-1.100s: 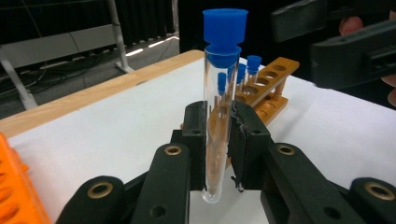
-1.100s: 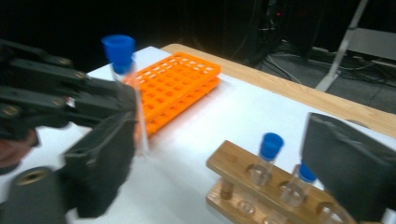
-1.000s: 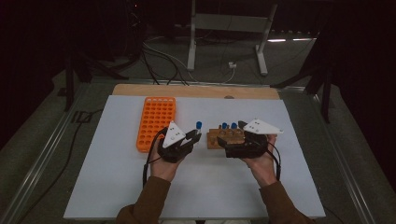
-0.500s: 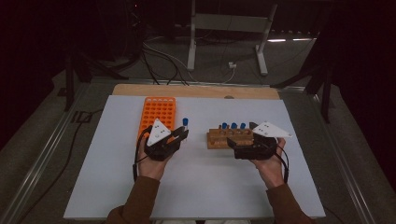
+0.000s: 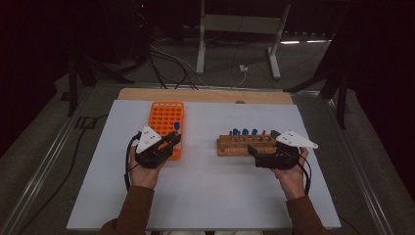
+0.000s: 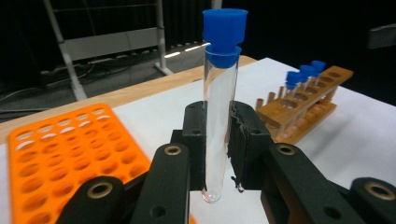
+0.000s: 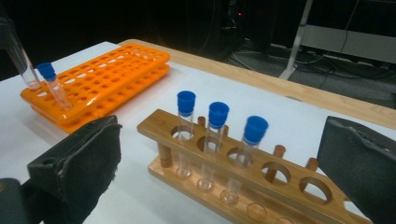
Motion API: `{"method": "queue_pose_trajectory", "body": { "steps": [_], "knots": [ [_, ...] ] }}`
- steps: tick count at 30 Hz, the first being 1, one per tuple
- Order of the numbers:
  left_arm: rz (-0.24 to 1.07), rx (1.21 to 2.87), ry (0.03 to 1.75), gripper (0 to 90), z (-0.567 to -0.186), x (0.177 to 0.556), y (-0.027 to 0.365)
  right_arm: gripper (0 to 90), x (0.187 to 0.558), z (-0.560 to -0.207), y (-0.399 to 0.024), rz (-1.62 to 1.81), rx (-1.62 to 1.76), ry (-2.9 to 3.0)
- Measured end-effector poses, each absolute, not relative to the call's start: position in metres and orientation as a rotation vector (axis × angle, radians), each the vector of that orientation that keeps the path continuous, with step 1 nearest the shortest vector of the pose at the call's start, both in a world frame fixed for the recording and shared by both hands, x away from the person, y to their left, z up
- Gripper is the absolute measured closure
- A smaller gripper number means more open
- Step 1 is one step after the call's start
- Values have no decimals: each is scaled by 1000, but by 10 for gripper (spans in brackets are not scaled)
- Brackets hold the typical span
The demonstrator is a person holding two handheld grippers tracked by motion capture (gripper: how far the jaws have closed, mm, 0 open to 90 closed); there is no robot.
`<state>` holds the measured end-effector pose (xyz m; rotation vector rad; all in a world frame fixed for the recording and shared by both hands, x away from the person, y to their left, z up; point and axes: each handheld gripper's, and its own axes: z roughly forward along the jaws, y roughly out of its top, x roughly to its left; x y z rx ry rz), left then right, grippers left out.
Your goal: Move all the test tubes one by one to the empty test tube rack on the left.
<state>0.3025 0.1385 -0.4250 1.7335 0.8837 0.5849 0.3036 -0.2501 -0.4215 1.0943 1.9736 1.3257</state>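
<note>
White tabletop carries an orange tube rack. Beside its near edge, the left gripper clamps a blue-capped test tube upright. Well right of it, the right gripper gapes empty at the wooden rack.

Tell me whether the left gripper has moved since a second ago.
Yes. The left gripper, shut on a test tube, has moved left, from beside the wooden rack to the orange rack.

My white table was evenly lit from above and the room behind stayed almost black. Shadows under my hands were soft and short. Up close, the tube was sharp with faint glare on the glass, while my jaws at the bottom edge blurred.
</note>
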Motion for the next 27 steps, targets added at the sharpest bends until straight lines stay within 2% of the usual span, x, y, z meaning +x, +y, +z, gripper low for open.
{"method": "queue_pose_trajectory", "body": {
  "steps": [16, 27],
  "knots": [
    [634, 1709, 961, 787, -437, 304, 162, 0, 302, -426, -259, 1326, 1112, 1957],
    [640, 1708, 1004, 786, -455, 314, 162, 0, 301, -425, -259, 1334, 1103, 1950]
  ]
}}
